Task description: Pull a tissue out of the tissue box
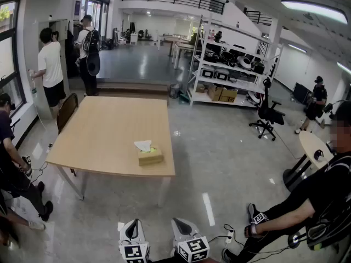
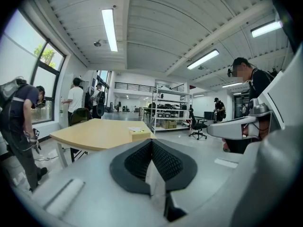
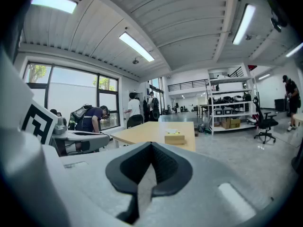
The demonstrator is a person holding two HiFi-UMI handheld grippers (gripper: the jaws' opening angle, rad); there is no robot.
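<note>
A yellowish tissue box (image 1: 150, 155) with a white tissue (image 1: 143, 145) sticking out of its top sits near the front right corner of a light wooden table (image 1: 104, 130). The box also shows far off in the left gripper view (image 2: 141, 135) and the right gripper view (image 3: 174, 137). Both grippers are held low, well short of the table. My left gripper (image 1: 134, 239) and my right gripper (image 1: 185, 235) show at the bottom edge of the head view. In each gripper view the jaws meet with nothing between them: left gripper (image 2: 152, 144), right gripper (image 3: 151, 148).
A chair (image 1: 66, 110) stands at the table's far left. Several people stand at the left by the windows, and a person in black (image 1: 307, 201) sits at the right beside a small round table (image 1: 315, 148). Metal shelving (image 1: 233, 70) and an office chair (image 1: 267, 114) stand beyond.
</note>
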